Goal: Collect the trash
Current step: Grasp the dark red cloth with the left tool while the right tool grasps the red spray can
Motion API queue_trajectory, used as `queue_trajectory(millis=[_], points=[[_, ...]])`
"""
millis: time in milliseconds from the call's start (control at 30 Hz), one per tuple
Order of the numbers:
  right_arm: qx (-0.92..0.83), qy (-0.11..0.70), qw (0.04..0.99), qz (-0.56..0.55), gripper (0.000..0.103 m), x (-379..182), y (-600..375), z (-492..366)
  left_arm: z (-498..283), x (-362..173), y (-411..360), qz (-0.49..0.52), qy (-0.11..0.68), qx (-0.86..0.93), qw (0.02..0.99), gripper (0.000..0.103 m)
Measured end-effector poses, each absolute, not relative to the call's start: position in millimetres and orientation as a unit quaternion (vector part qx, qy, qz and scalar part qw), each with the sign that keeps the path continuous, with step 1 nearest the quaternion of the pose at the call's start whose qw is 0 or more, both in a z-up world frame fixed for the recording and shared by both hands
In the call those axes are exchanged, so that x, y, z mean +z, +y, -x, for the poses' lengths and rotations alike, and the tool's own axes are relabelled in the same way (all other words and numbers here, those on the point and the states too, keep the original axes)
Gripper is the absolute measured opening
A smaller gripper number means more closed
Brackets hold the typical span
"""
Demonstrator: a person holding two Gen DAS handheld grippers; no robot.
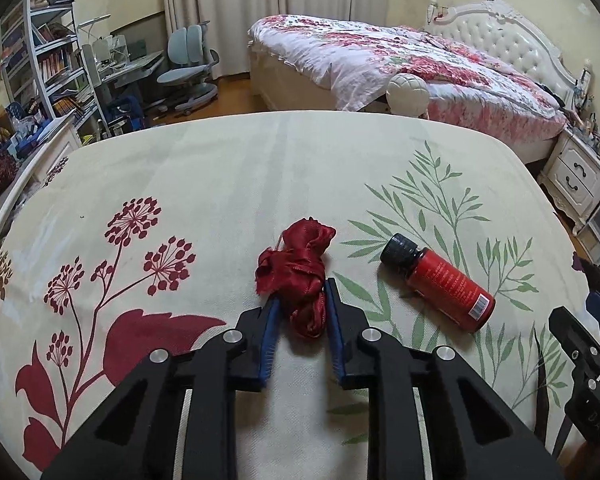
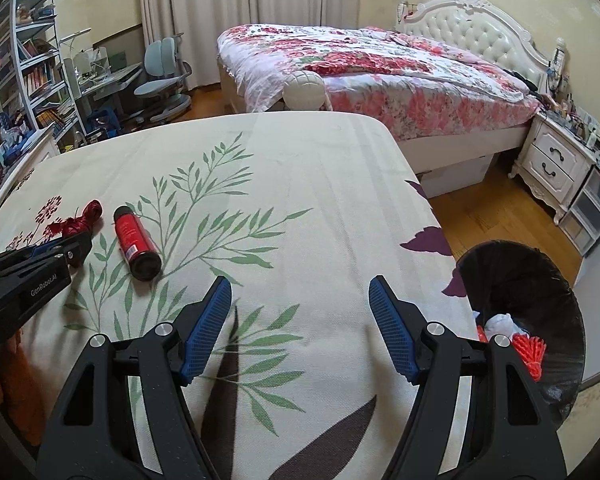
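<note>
A: Left claw (image 1: 300, 292): we see its blue pads on both sides of the red ribbon (image 1: 300, 272), pressed into the bundle, so it's gripping it. The ribbon lies on the tabletop (image 1: 220, 168), on the floral cloth.

B: Agreed. Right claw (image 2: 300, 292)?

A: Wide apart, nothing between the pads, hovering over the leaf print near the tabletop's right edge.

B: Bottle (image 1: 440, 280)?

A: Red with a black cap, lying on its side just right of the ribbon, not touching it. Neither claw touches it.

B: Bin (image 2: 540, 300)?

A: Black-lined, on the floor just beside the tabletop's right edge, close to the right claw. We see white and orange scraps (image 2: 516, 336) inside.

B: From the right wrist view, we see the left claw at the far left with the ribbon at its tips.

A: Yes. Bed (image 2: 380, 68) is well behind.
</note>
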State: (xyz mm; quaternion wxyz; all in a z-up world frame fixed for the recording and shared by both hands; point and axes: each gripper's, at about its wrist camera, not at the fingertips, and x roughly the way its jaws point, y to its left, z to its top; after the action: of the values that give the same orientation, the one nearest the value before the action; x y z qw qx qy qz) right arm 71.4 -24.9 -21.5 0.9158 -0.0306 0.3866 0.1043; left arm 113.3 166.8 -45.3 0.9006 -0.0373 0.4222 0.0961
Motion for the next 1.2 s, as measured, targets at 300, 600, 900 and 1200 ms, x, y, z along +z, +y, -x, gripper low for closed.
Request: queue_trajectory(millis=[300, 600, 900, 1200], points=[[0.147, 0.372, 0.915, 0.053, 0.07, -6.6, 19.3, -68.8, -90.1, -47.1, 196.4, 0.039, 0.422, 0.115, 0.898, 0.023], [0.189, 0.374, 0.905, 0.067, 0.07, -3.7, 67.5, -78.7, -72.3, -47.5, 231.0, 0.051, 0.42, 0.142, 0.895, 0.023], [0.198, 0.412, 0.885, 0.086, 0.057, -24.6, 96.4, -92.1, -71.3, -48.7, 239.8, 0.062, 0.417, 0.145, 0.895, 0.023], [0.2, 0.412, 0.884, 0.096, 0.025, -27.8, 103.1, -86.6, -71.4, -49.6, 239.7, 0.064, 0.415, 0.142, 0.896, 0.023]])
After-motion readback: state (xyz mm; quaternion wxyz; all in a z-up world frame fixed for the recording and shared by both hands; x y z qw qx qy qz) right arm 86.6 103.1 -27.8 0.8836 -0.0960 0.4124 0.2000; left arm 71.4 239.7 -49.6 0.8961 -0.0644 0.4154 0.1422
